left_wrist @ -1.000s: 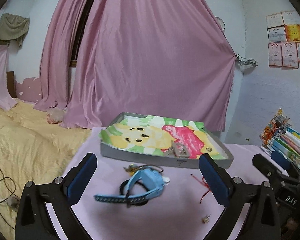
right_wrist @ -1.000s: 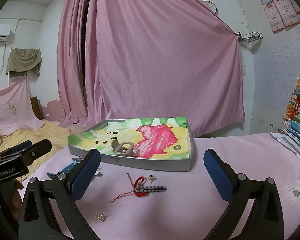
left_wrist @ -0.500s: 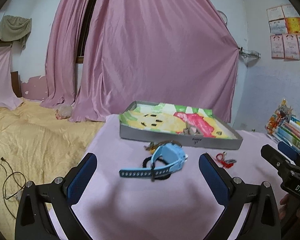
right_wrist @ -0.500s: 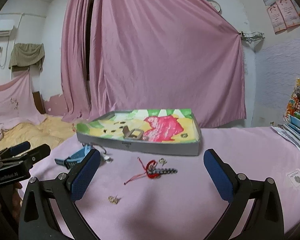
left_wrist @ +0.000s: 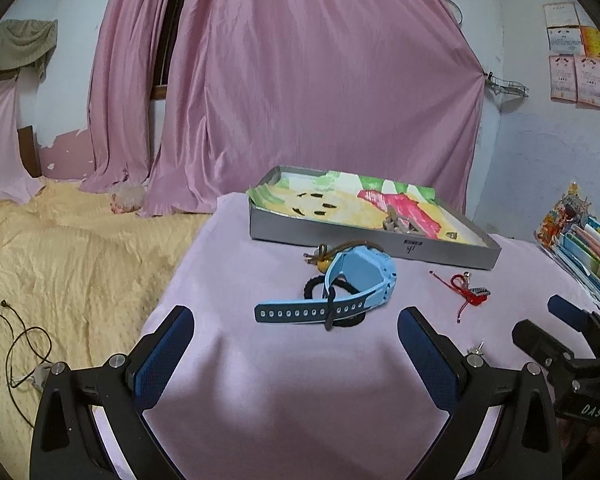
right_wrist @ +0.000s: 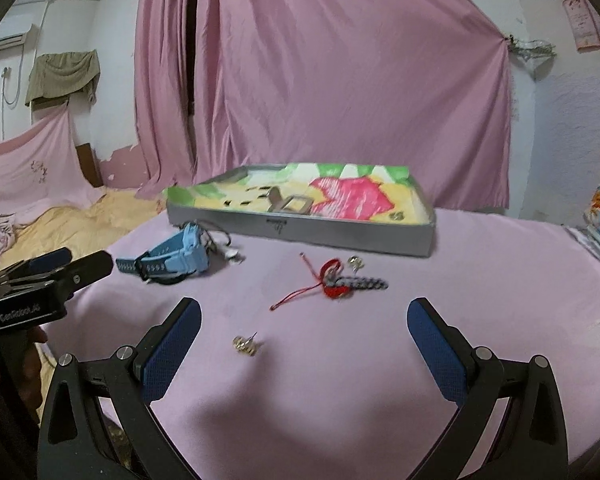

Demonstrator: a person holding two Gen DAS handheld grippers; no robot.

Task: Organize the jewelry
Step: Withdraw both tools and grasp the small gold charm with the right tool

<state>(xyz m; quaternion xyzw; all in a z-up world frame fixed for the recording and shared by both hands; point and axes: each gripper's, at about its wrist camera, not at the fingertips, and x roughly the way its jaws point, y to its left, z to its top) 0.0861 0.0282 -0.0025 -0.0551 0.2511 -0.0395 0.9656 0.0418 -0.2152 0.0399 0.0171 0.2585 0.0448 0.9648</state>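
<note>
A: Several pieces are loose on the pink-covered desk (right_wrist: 480,280): the blue watch (left_wrist: 352,280) lies on its side over a black hair band (left_wrist: 314,286), a red cord bracelet (right_wrist: 332,280) sits to its right with a grey beaded strand (right_wrist: 364,282) touching it, and a small gold earring (right_wrist: 245,345) lies nearest the right tongs (right_wrist: 304,354).

B: And the grey tray (left_wrist: 340,236) with the cartoon lining sits behind them all, a metal buckle piece (right_wrist: 290,205) inside it.

A: Compared with a second ago, both cameras have pulled back and dropped lower; the tray looks farther off and flatter, and the watch now sits well ahead of the left tongs (left_wrist: 296,354) rather than between its fingers.

B: Both pairs of tongs are spread wide, blue pads far apart, nothing held.

A: Any writing? "GenRobot.AI" shows on the left unit in the right wrist view, and "DAS" on the right unit in the left wrist view. The tray's front label is too small to read.

B: Around it, a pink curtain (left_wrist: 320,80), a yellow bedspread (left_wrist: 60,248) on the left, books (left_wrist: 588,248) stacked on the right.
</note>
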